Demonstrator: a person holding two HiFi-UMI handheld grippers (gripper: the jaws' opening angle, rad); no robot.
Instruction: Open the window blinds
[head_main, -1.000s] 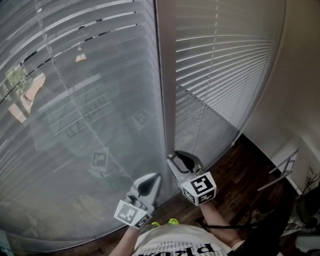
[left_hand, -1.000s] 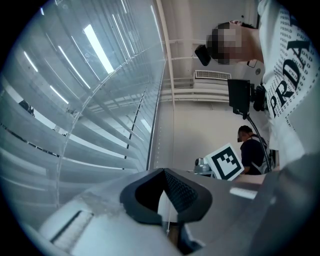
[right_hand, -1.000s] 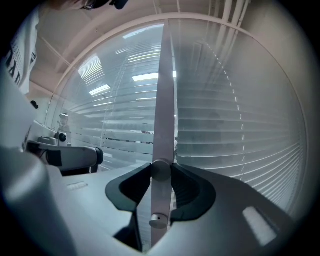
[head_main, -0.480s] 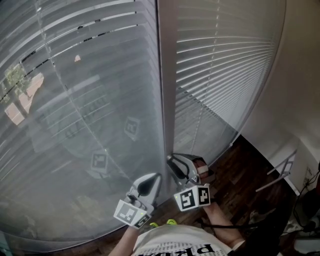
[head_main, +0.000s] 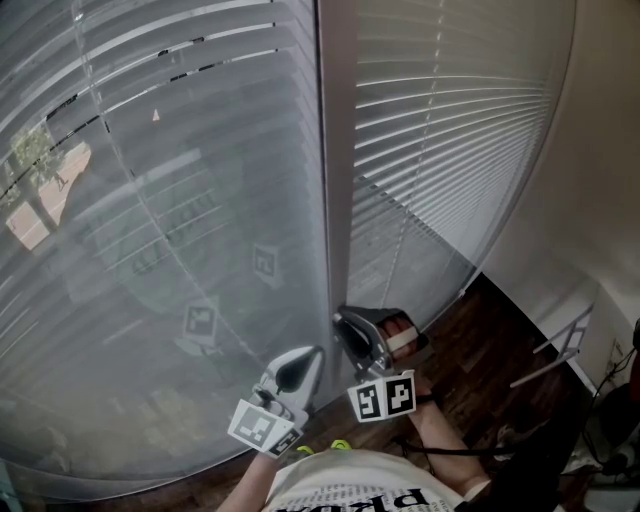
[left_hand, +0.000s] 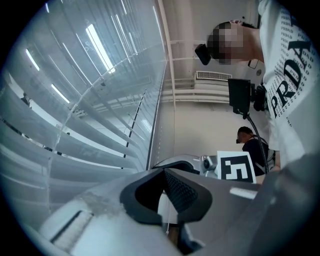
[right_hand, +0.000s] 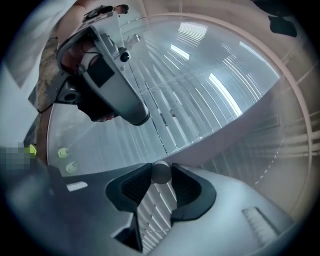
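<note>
Two slatted window blinds hang side by side, the left blind (head_main: 150, 200) and the right blind (head_main: 440, 130), parted by a pale upright frame (head_main: 335, 150). My right gripper (head_main: 345, 322) sits at the foot of that frame, rolled onto its side. In the right gripper view it (right_hand: 161, 172) is shut on the round end of a thin grey tilt wand (right_hand: 161, 175). My left gripper (head_main: 305, 358) hangs just below and left of it, jaws together (left_hand: 165, 172). A thin white cord shows low in the gap behind its pads; I cannot tell whether it is pinched.
Dark wood floor (head_main: 480, 340) runs along the window foot, with a plain wall (head_main: 600, 150) at the right. A metal frame (head_main: 565, 340) leans near that wall. Another person (left_hand: 247, 142) and a camera rig (left_hand: 240, 95) are behind me.
My right gripper has rolled about its own axis on the wand, and its marker cube has swung down and left. The left gripper has stayed put.
</note>
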